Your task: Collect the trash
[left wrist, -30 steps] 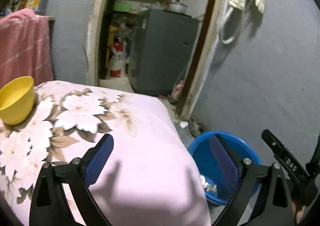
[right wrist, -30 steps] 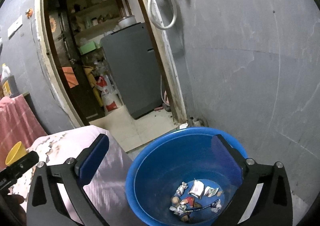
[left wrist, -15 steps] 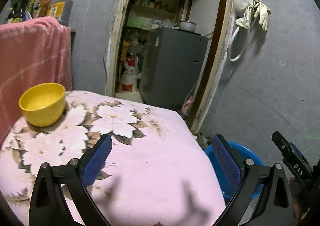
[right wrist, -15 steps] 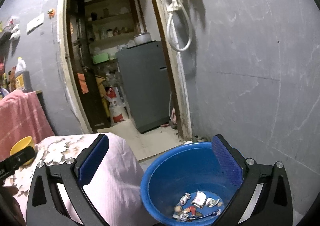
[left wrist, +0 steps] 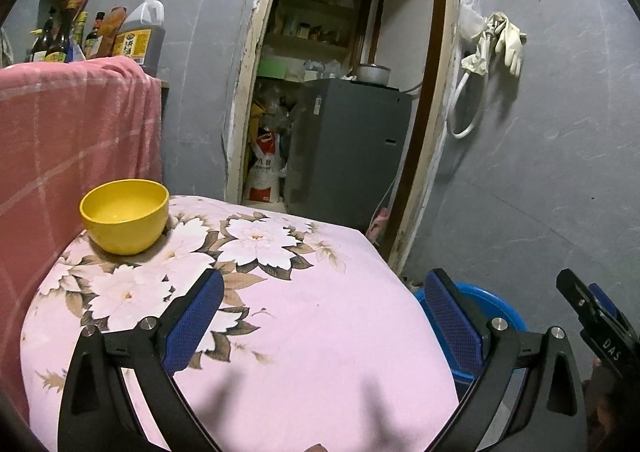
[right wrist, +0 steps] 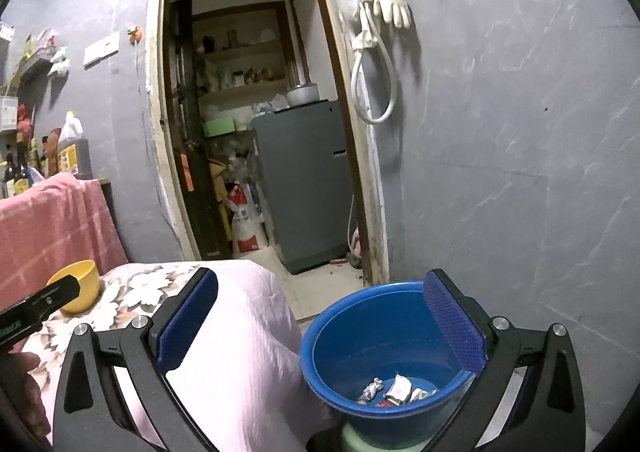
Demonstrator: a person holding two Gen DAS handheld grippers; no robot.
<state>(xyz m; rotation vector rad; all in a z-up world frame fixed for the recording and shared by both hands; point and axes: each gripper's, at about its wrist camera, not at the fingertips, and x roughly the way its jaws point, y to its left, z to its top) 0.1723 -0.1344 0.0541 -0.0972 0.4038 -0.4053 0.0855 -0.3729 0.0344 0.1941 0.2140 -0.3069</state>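
A blue plastic basin point(right wrist: 384, 336) stands low at the right of the table and holds several crumpled wrappers point(right wrist: 396, 390); its rim also shows in the left wrist view point(left wrist: 496, 306). My right gripper point(right wrist: 320, 316) is open and empty, above and behind the basin. My left gripper point(left wrist: 320, 316) is open and empty over the pink floral tablecloth point(left wrist: 304, 292). A yellow bowl point(left wrist: 125, 215) sits at the table's far left; it also shows in the right wrist view point(right wrist: 80, 284).
A red-pink cloth point(left wrist: 76, 140) hangs at the left, with bottles point(left wrist: 136, 36) behind it. An open doorway point(left wrist: 332, 92) leads to a grey fridge point(left wrist: 348, 148). Gloves and a hose point(right wrist: 380, 32) hang on the grey wall.
Both grippers have tilted upward and drawn back. The basin has sunk lower in both views, and the yellow bowl and more of the table have come into view.
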